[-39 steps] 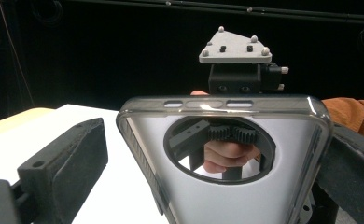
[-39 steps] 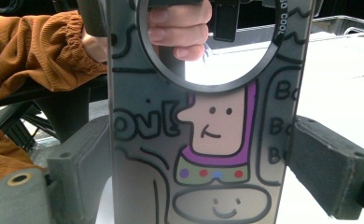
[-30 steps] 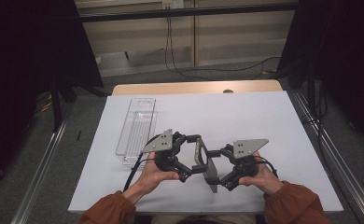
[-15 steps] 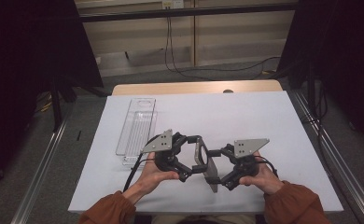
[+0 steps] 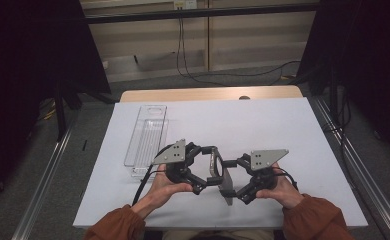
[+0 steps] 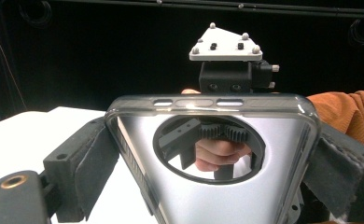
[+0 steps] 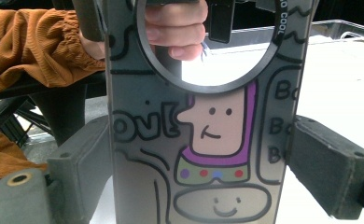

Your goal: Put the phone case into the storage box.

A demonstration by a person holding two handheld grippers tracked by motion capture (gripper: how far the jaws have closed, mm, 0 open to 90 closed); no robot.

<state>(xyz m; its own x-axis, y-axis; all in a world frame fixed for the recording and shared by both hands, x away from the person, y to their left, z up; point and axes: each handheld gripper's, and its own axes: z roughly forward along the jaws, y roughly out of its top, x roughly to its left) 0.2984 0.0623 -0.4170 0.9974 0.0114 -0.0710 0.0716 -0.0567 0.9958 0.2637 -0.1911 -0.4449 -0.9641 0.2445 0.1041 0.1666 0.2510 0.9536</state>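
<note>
Clear grey phone case with cartoon print (image 7: 203, 140) sits upright between your grippers, above the white bench (image 5: 263, 125). Your left gripper (image 6: 203, 163) fingers pinch its sides; your right gripper (image 7: 203, 158) fingers, spread wide, clamp its edges.

Both forearms come in low, in orange sleeves, the hands level and facing each other. The left hand-held gripper (image 5: 210, 170) points toward the right one, its pads (image 6: 94, 165) pressed on both sides of a phone case (image 6: 217, 186). The right hand-held gripper (image 5: 233, 182) points back at it, pads (image 7: 84, 161) standing at the same case's edges.
</note>
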